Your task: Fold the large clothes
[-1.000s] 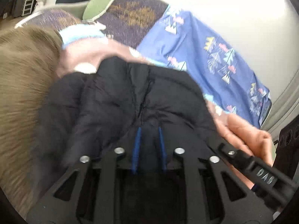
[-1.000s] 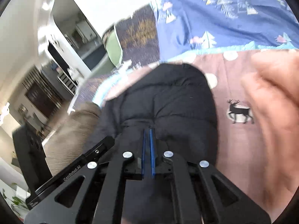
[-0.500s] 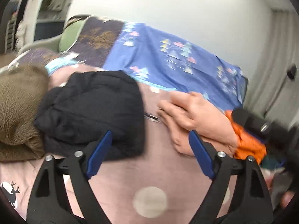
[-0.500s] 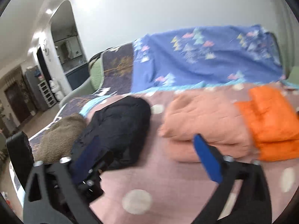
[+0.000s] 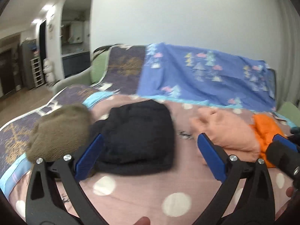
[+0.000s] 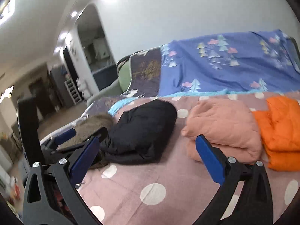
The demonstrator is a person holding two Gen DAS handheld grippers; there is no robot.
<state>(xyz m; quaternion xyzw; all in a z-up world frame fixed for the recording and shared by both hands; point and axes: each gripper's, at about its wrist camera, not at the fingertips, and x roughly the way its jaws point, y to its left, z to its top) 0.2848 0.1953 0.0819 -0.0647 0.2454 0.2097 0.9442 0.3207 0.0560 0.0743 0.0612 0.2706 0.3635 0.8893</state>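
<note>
A folded black puffy jacket lies on the pink polka-dot sheet, also in the right wrist view. A folded brown fleece sits to its left. A folded peach garment and a folded orange jacket lie to its right. My left gripper is open and empty, held back from the black jacket. My right gripper is open and empty too, above the sheet in front of the row.
A blue tree-print cover and a dark patterned throw drape the sofa back. The sofa's left edge drops to the wooden floor. A doorway and shelves stand at far left.
Both grippers let go of the black jacket, opened wide and pulled back. The jacket now lies folded between the brown fleece and the peach garment.
</note>
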